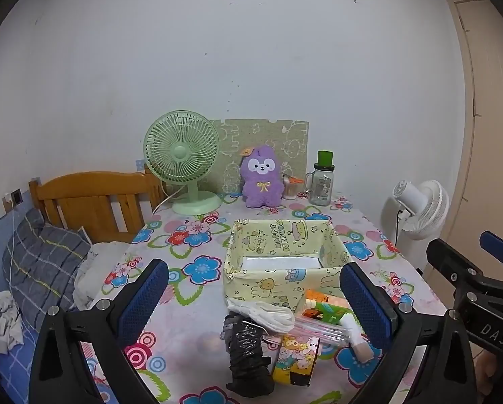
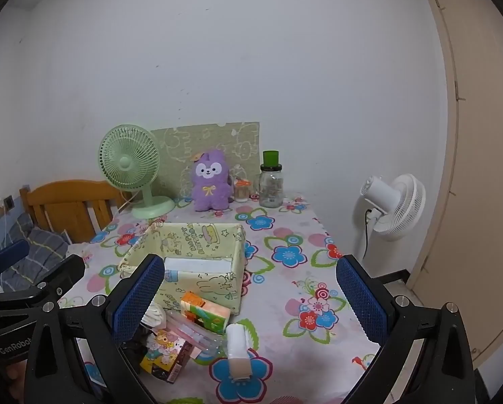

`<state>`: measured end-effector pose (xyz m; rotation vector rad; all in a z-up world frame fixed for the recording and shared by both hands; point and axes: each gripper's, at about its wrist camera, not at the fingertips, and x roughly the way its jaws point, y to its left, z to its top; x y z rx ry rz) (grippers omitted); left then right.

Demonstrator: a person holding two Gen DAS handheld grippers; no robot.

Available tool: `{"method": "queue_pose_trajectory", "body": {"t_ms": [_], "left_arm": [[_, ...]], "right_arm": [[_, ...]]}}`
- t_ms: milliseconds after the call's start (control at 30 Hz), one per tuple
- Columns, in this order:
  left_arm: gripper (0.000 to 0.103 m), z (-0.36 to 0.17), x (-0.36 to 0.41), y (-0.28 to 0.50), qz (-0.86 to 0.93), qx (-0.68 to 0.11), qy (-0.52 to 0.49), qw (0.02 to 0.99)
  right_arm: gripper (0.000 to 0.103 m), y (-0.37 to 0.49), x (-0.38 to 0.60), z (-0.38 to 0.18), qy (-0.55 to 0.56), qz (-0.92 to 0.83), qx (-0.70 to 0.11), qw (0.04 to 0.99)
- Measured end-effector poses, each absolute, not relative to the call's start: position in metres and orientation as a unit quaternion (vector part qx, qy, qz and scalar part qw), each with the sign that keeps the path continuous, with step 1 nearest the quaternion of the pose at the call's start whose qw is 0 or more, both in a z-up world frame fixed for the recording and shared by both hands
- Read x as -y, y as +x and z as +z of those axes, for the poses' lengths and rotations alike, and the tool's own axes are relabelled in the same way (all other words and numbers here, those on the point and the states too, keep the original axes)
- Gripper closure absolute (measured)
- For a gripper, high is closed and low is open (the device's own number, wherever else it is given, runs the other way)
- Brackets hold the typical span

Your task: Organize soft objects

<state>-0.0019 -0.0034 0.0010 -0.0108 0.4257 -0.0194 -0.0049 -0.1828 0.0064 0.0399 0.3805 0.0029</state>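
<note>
- The left gripper (image 1: 254,303) hangs wide open, holding nothing, over the pile in front of the box (image 1: 285,262).
- The black bundle (image 1: 248,353), white cloth (image 1: 268,313) and tissue pack (image 1: 322,306) lie just in front of the box.
- The right gripper (image 2: 251,298) is wide open, holding nothing, right of the box.

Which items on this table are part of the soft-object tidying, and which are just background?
Job items:
fabric bin
white cloth bundle
black bundle
tissue packs
white roll
left gripper and right gripper, both open

Just there:
green fan
purple plush
glass jar
white fan
</note>
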Motion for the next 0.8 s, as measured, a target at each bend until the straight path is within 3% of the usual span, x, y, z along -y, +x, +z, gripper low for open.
{"method": "queue_pose_trajectory", "body": {"t_ms": [800], "left_arm": [[0.002, -0.0035, 0.0062, 0.0007, -0.007, -0.217, 0.003, 0.976]], "right_arm": [[0.000, -0.0044, 0.1841, 0.0039, 0.024, 0.000, -0.190, 0.981]]}}
